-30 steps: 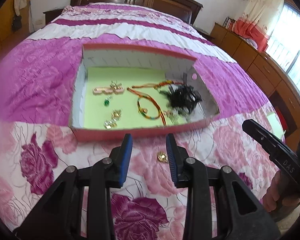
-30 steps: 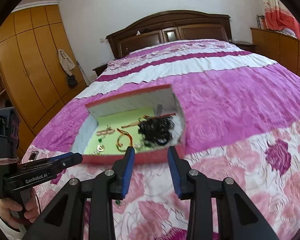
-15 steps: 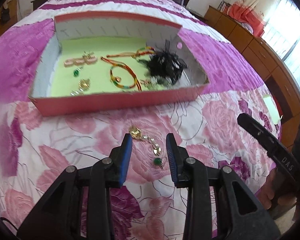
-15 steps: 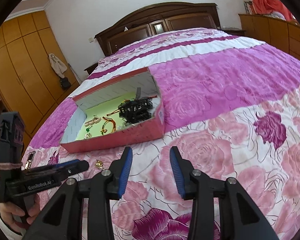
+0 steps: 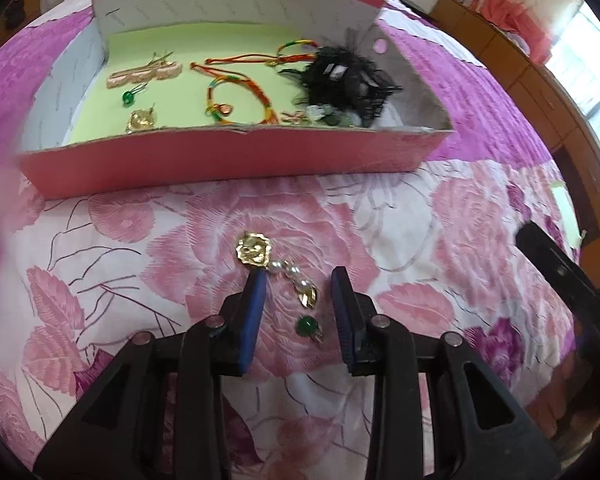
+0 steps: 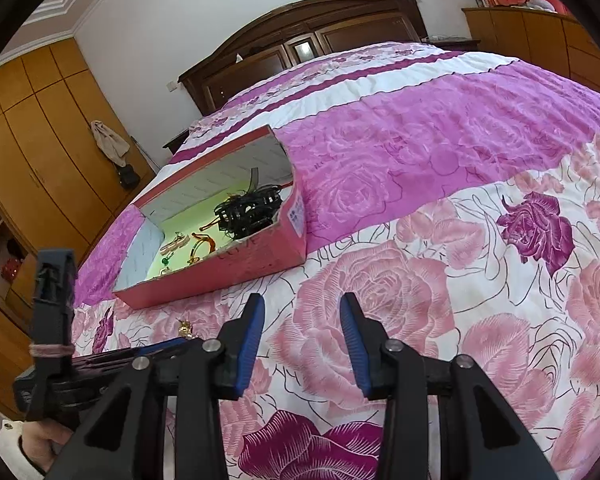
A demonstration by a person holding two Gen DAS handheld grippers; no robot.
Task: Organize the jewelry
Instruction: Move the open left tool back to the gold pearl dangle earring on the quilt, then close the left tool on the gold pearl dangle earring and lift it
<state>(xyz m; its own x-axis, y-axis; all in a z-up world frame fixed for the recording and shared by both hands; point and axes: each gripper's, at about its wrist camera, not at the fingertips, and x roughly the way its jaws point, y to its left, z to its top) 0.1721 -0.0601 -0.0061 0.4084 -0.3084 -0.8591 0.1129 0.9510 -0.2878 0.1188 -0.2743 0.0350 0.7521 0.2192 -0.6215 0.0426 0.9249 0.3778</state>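
A gold earring with pearls and a green bead lies on the floral bedspread, just in front of a red box. My left gripper is open, low over the bed, its jaws on either side of the earring's pearl chain. The box has a green floor with gold and green earrings, a pink hair clip, braided cords and a black hairpiece. My right gripper is open and empty above the bedspread, right of the left gripper; the box lies ahead of it to the left.
The bed's dark wooden headboard stands far behind the box. Wooden wardrobes line the left wall and a low cabinet runs along the right. The right gripper's body shows in the left wrist view.
My left gripper has moved forward and down, so the earring now lies between its jaws and the box looks nearer. My right gripper has shifted right and lower. Both stayed open.
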